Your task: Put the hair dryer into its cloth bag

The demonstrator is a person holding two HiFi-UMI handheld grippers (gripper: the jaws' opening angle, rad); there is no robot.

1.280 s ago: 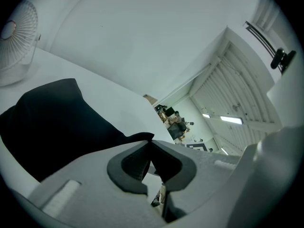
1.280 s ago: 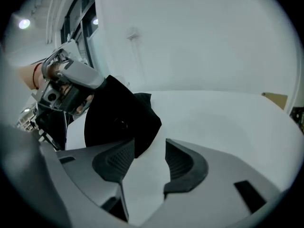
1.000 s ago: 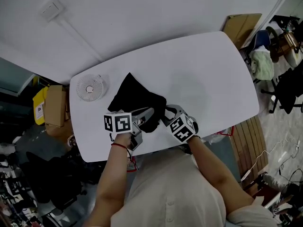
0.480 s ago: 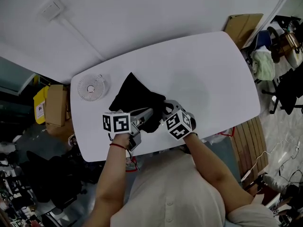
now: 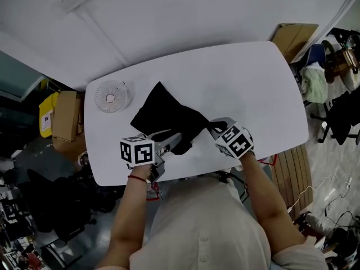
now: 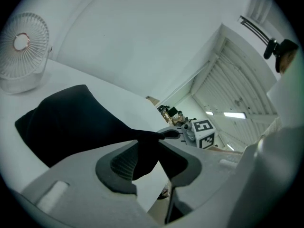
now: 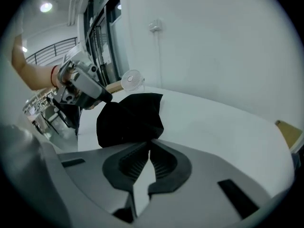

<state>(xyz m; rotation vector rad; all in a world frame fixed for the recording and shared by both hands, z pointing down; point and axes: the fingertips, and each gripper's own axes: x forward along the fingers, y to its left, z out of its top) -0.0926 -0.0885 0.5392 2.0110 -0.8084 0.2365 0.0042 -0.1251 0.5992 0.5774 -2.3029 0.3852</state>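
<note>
The black cloth bag (image 5: 163, 114) lies crumpled on the white table (image 5: 247, 89); no hair dryer shows in any view. My left gripper (image 5: 179, 139) sits at the bag's near edge. Its jaws have just been opening, and a fold of the bag (image 6: 71, 122) hangs loose between the spread pads of the left gripper (image 6: 156, 137). My right gripper (image 5: 212, 125) is to the right of the bag, shut on its stretched corner. In the right gripper view the tips of the right gripper (image 7: 150, 142) meet on the edge of the bag (image 7: 128, 118).
A small white fan (image 5: 110, 97) stands at the table's far left corner, close to the bag. Cardboard boxes (image 5: 66, 122) and a yellow bin (image 5: 46, 121) sit on the floor at left. Chairs and clutter (image 5: 332, 66) stand beyond the table's right end.
My right gripper has moved right, away from the left one, and the bag's corner has stretched out after it. The left gripper has stayed at the bag's near edge.
</note>
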